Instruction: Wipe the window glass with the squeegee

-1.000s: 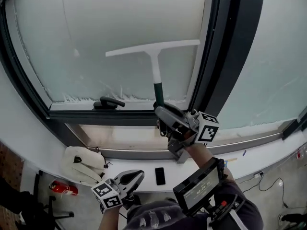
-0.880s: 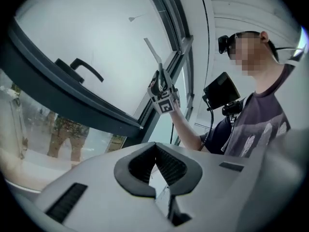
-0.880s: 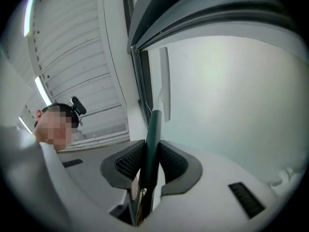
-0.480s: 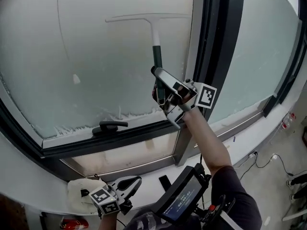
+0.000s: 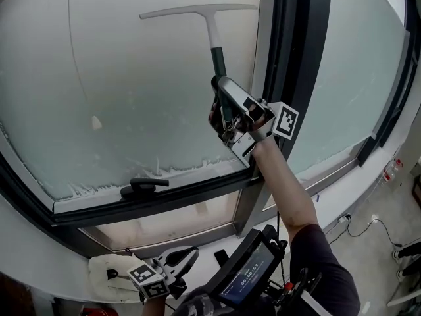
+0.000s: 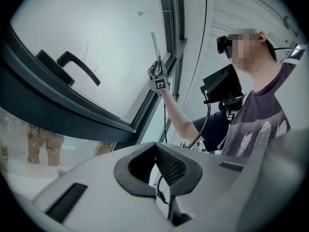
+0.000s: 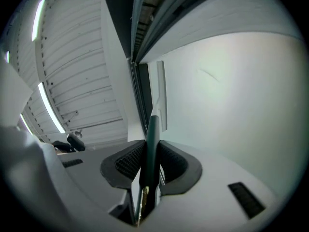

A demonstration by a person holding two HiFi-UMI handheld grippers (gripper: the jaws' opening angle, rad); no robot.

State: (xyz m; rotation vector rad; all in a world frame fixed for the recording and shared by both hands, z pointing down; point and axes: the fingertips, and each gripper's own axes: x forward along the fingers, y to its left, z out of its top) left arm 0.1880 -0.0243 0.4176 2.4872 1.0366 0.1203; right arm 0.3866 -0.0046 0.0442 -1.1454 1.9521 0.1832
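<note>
The squeegee has a white blade (image 5: 197,10) lying flat against the frosted window glass (image 5: 131,91) near its top right. Its white neck runs down into a dark green handle (image 5: 218,61). My right gripper (image 5: 227,101) is shut on that handle, held high in front of the glass. In the right gripper view the green handle (image 7: 152,139) stands clamped between the pads of that gripper (image 7: 151,151). My left gripper (image 5: 181,259) hangs low by the sill, jaws together and empty. The left gripper view shows its own tips (image 6: 155,149) meeting, and the squeegee (image 6: 154,45) far off.
A black window handle (image 5: 141,186) sits on the lower frame. A thick dark mullion (image 5: 289,58) runs just right of the squeegee. A white cloth (image 5: 108,268) and a small black object (image 5: 220,257) lie on the sill below. A screen device (image 5: 247,278) is strapped near my right forearm.
My right gripper has carried the squeegee up the glass, from near the lower frame to near the top. The view has tilted upward. The left gripper stays low.
</note>
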